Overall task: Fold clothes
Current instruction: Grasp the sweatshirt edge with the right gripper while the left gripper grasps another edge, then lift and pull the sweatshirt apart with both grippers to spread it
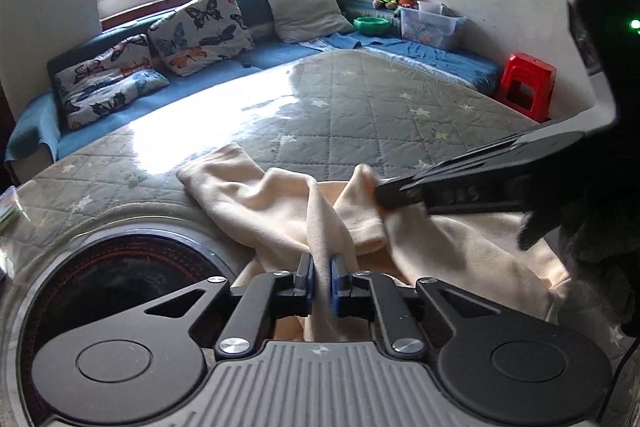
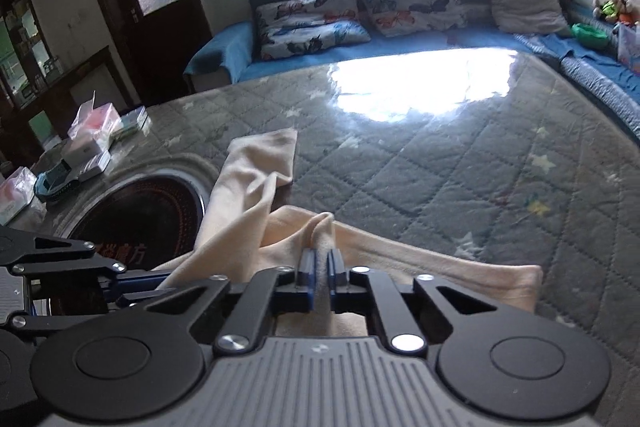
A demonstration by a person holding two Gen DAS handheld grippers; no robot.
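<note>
A cream garment (image 1: 280, 207) lies crumpled on the grey quilted table cover (image 1: 360, 107). My left gripper (image 1: 322, 263) is shut on a raised fold of it near its near edge. My right gripper (image 2: 321, 259) is shut on another raised fold of the same cream garment (image 2: 248, 187). In the left wrist view the right gripper (image 1: 384, 197) comes in from the right and pinches the cloth just beyond my left gripper. In the right wrist view the left gripper's body (image 2: 60, 267) sits at the lower left. A sleeve or leg end lies flat further out.
A round dark cooktop (image 1: 120, 267) is set in the table to the left of the garment. Boxes and bags (image 2: 88, 143) sit at the table's left edge. A blue sofa with butterfly cushions (image 1: 192, 27) runs behind. A red stool (image 1: 528, 83) stands at the right.
</note>
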